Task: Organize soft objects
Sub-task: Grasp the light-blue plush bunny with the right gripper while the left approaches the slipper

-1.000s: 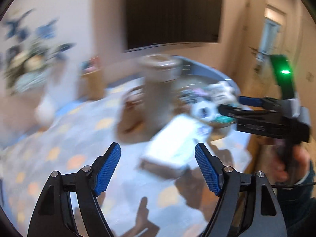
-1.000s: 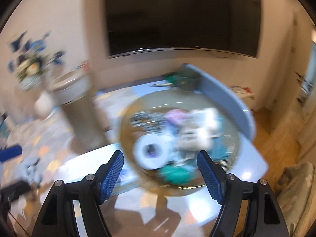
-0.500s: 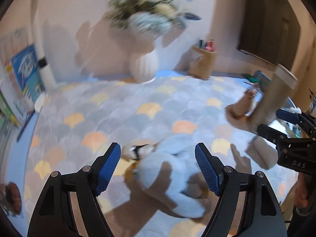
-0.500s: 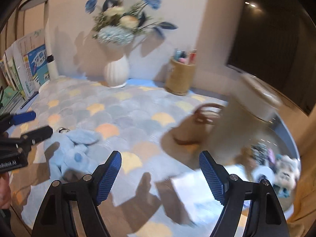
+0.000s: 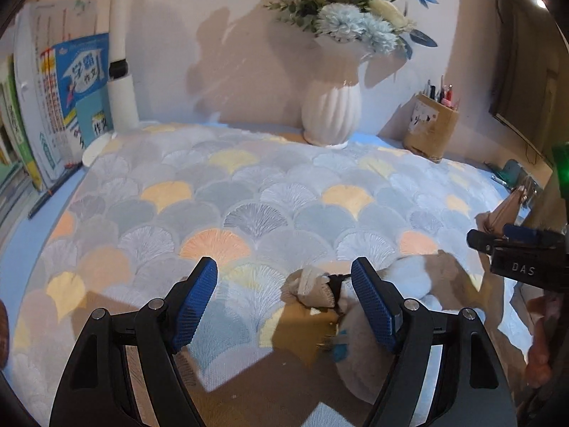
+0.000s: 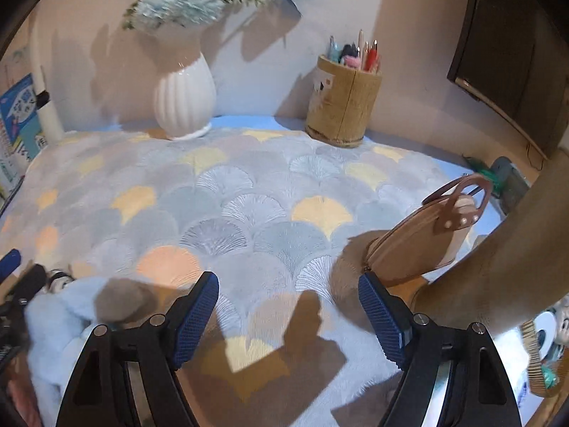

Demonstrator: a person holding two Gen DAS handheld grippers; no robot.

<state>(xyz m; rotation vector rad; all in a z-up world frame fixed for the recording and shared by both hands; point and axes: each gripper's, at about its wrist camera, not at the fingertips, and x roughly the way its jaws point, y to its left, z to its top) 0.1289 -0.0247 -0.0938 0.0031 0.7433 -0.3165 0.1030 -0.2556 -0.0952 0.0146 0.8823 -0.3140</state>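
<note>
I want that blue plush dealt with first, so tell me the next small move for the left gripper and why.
Probably shift the left gripper a little to its right and lower it. The light-blue plush toy lies on the patterned mat mostly beyond the right finger, not centred in the gap. Both fingers stand open and empty, so centring should come before any closing.

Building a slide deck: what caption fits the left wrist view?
Open left gripper hovers over a scallop-patterned mat, a pale blue plush toy lying by its right finger.

You are carrying two black plastic grippers: the left gripper (image 5: pixel 284 299) and right gripper (image 6: pixel 288 311) are each showing blue ribbed pads and silver screws; the right gripper's side is bearing white "DAS" lettering.
</note>
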